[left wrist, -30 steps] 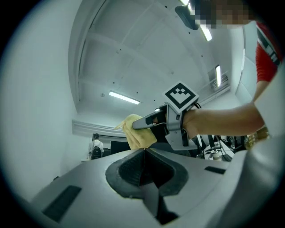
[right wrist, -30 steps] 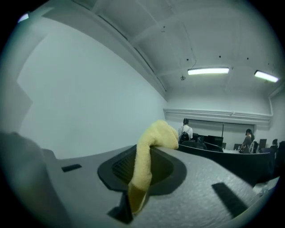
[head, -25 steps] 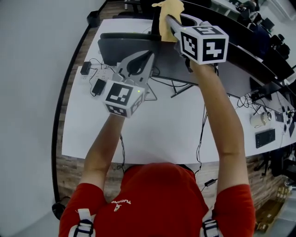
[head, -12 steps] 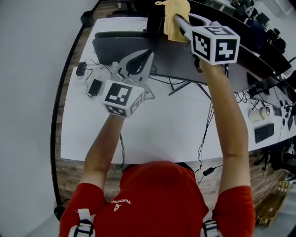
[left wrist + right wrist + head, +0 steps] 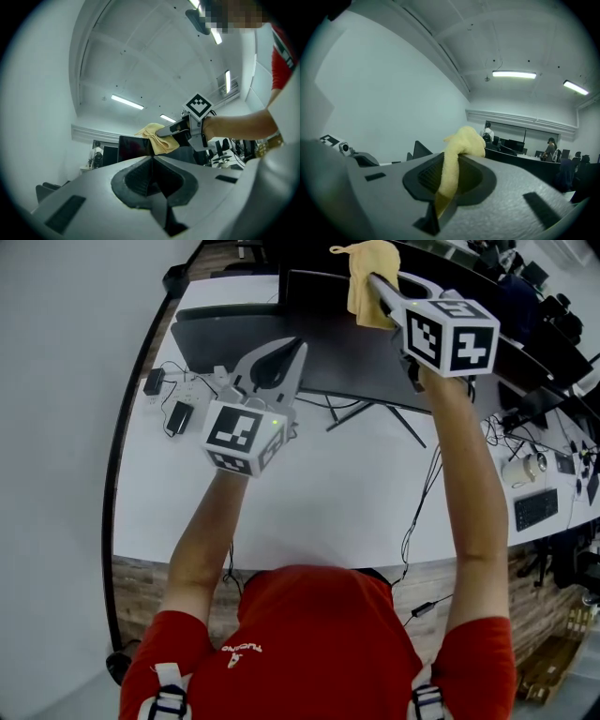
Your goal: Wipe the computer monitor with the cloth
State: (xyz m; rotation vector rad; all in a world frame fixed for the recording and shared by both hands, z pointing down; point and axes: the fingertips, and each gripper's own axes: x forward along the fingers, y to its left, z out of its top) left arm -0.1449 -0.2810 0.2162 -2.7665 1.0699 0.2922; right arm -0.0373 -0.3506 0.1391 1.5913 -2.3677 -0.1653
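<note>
The dark computer monitor [image 5: 347, 357] stands across the far part of the white table [image 5: 309, 502]. My right gripper [image 5: 377, 285] is shut on a yellow cloth [image 5: 371, 279] and holds it at the monitor's top edge. In the right gripper view the cloth [image 5: 461, 145] bunches out between the shut jaws of my right gripper [image 5: 454, 157]. My left gripper [image 5: 298, 347] is shut on nothing, its tips over the monitor's near left part. The left gripper view shows my left gripper [image 5: 152, 158], the dark screen [image 5: 133, 147] and the cloth [image 5: 157, 138] pressed against it.
A power strip with adapters [image 5: 178, 399] and cables lies at the table's left. The monitor's stand legs [image 5: 366, 418] and a cable [image 5: 422, 493] run over the table. More desks with a keyboard [image 5: 535, 512] and a cup [image 5: 525, 472] are at the right.
My right gripper has carried the cloth to the right along the monitor's top edge. The left gripper has stayed almost still by the monitor's left part.
</note>
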